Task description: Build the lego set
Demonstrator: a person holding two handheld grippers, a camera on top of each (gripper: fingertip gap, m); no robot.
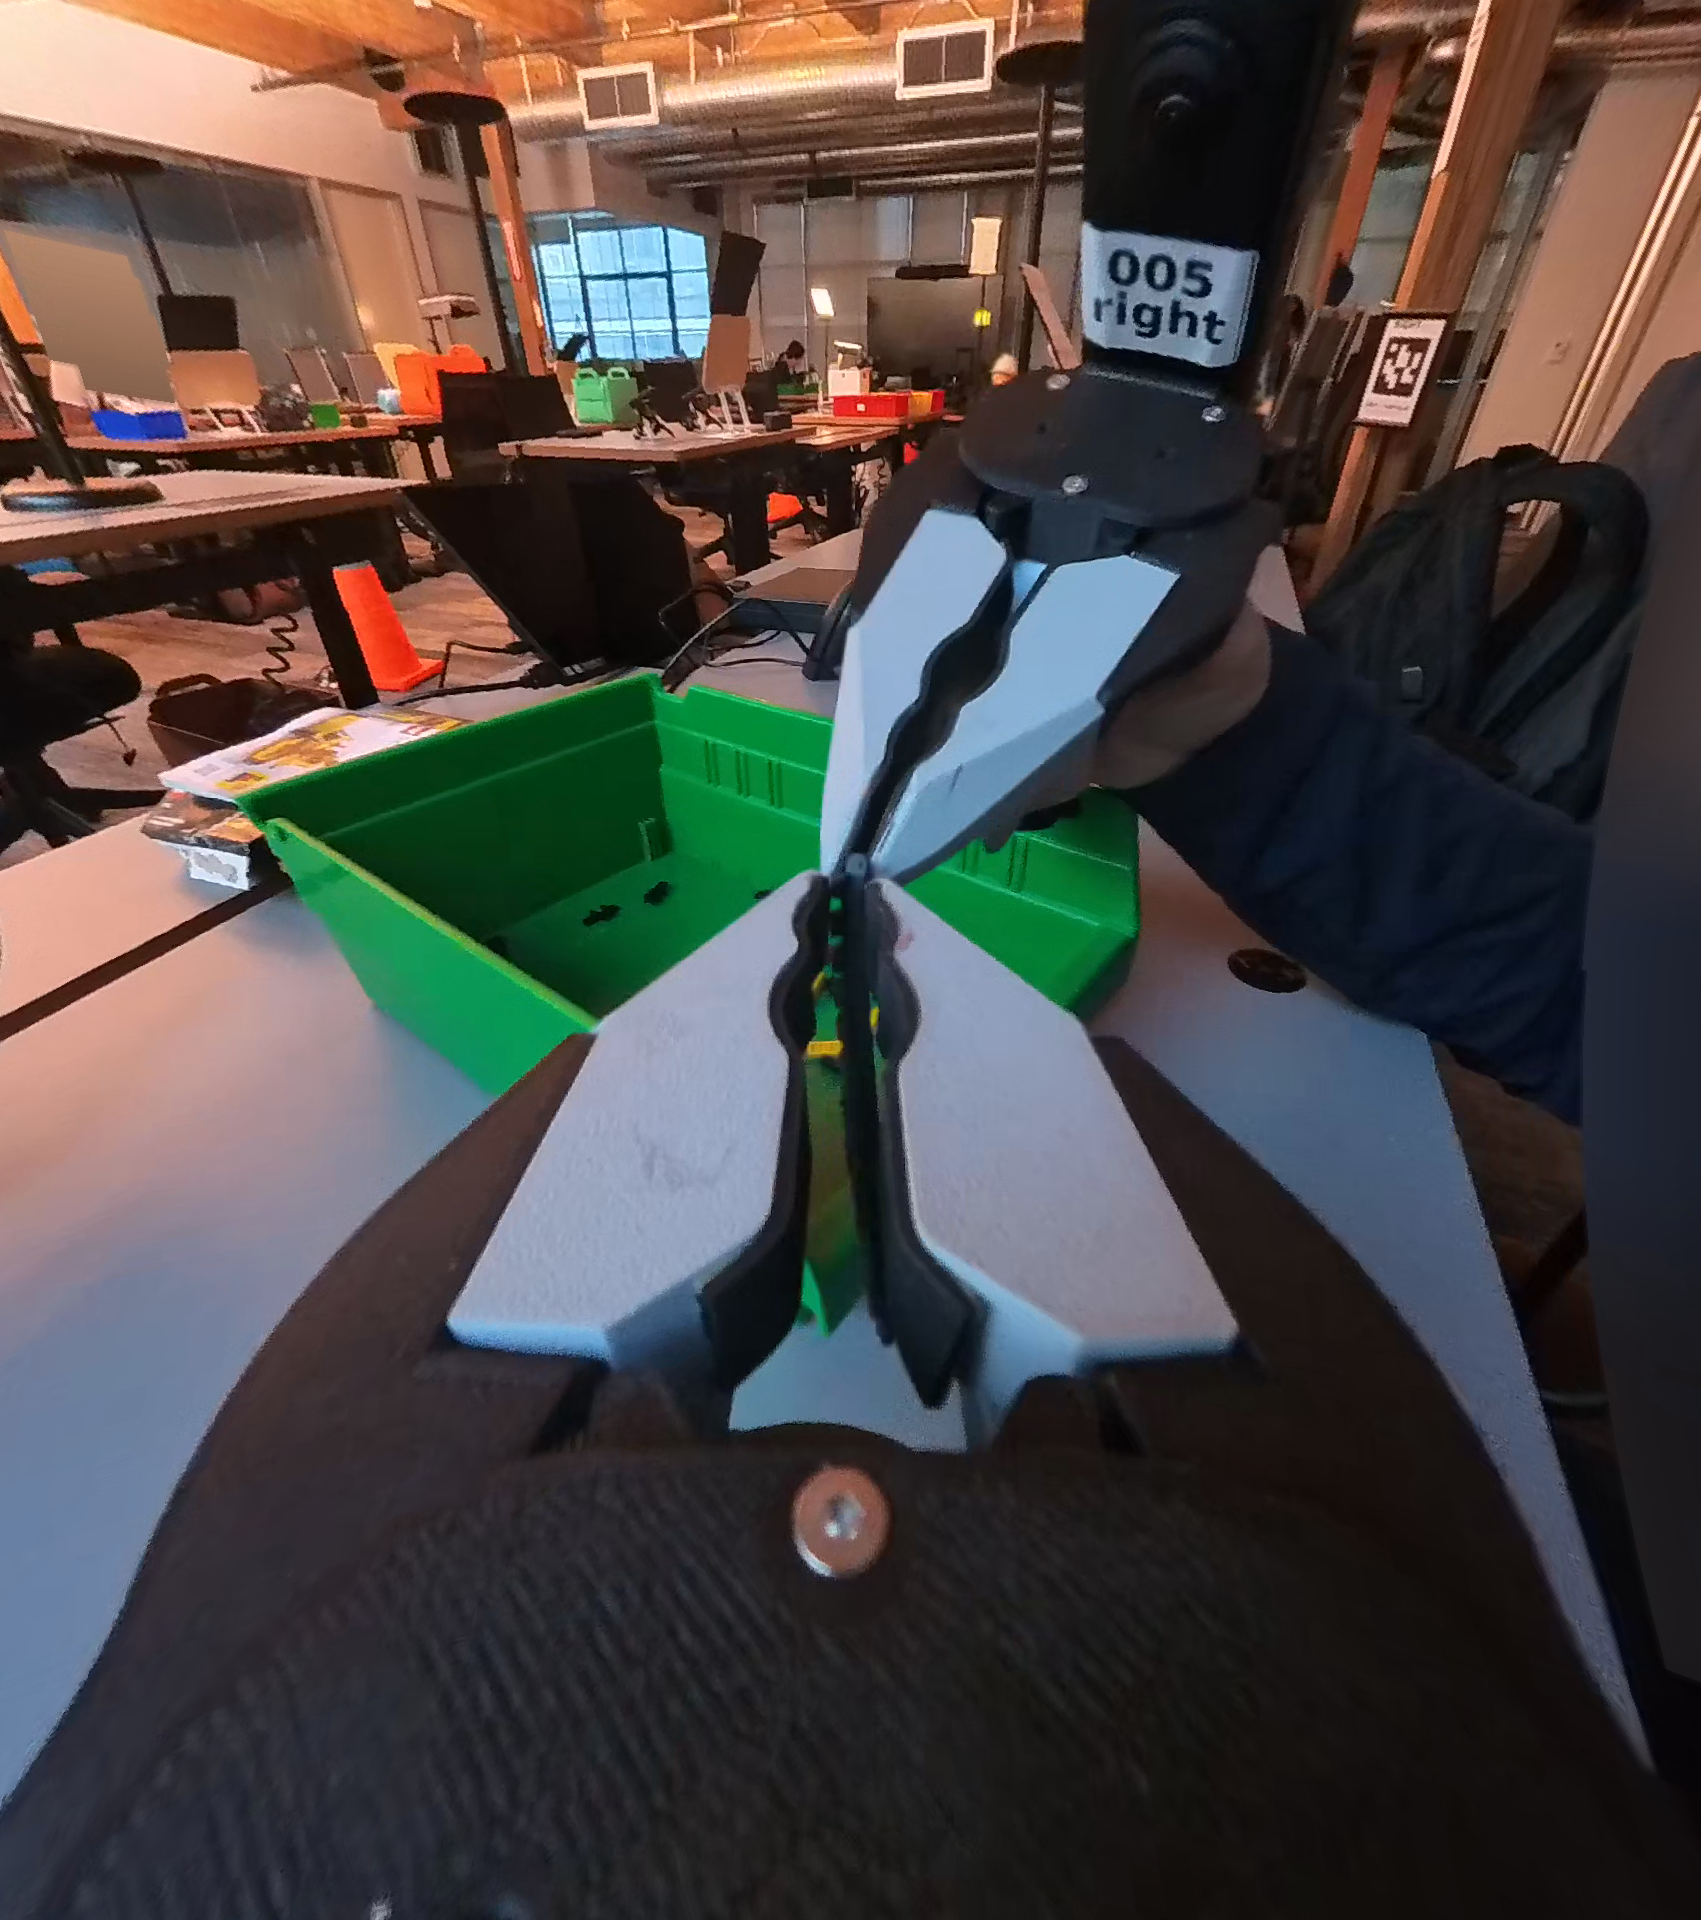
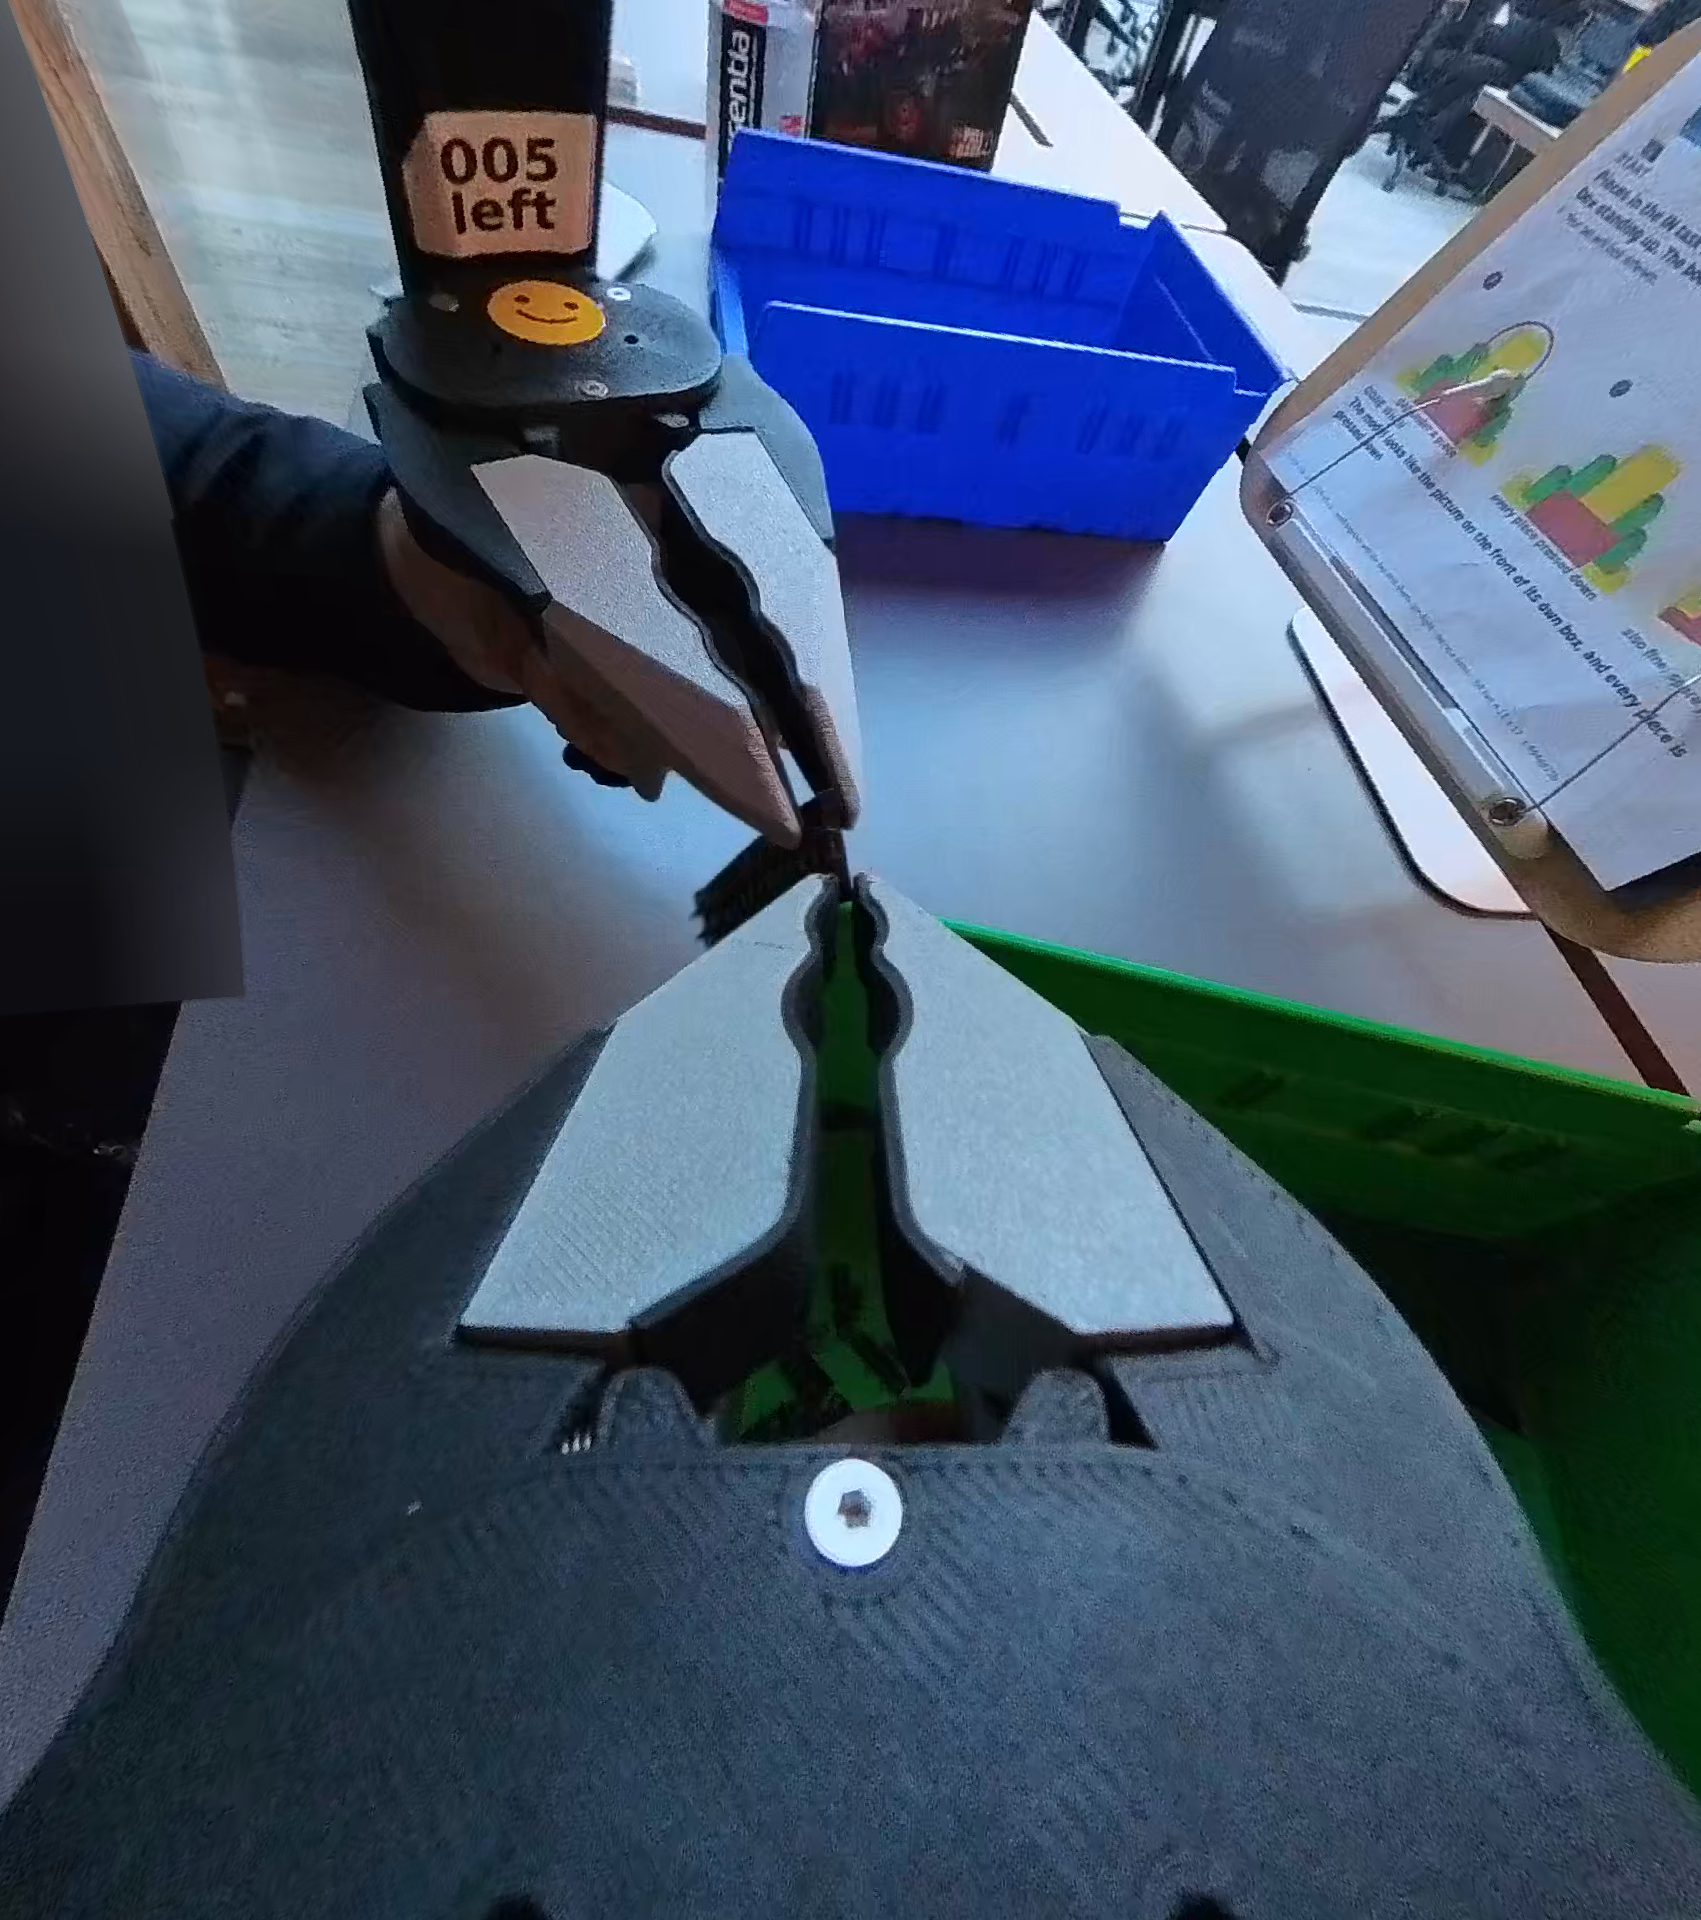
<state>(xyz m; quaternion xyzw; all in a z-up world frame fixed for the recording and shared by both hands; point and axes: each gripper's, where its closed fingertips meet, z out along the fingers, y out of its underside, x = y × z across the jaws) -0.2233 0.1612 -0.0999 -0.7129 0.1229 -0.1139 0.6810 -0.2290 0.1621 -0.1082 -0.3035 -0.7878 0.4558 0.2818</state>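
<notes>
Green plastic fills the middle of both views: an open-topped green bin (image 1: 472,831) sits on the pale grey counter (image 1: 150,1143), and a few small black lego pieces (image 1: 628,902) lie on its floor. Above the bin the two claws meet tip to tip. The left claw (image 1: 851,883) is pinched nearly shut on a thin dark lego part (image 2: 830,826), which the right wrist view shows caught at its tips, with a ridged black piece (image 2: 752,883) sticking out just beside them. The right claw (image 2: 848,885) is likewise drawn almost together, its tips touching that same dark part; whether it truly grips the part or only presses against it I cannot tell. Through the narrow gap of the left claw some green and yellow shows, too cramped to make out. A person's hand in a dark sleeve (image 1: 1365,862) holds the right claw's handle. Toward the counter's far edge in the right wrist view stands an open blue bin (image 2: 981,343), well apart from the green one, and near the counter's right edge a tilted board carries an instruction sheet (image 2: 1552,499) with coloured brick pictures. Beside the green bin, at the counter's left edge in the left wrist view, lie a booklet (image 1: 306,748) and a box.
</notes>
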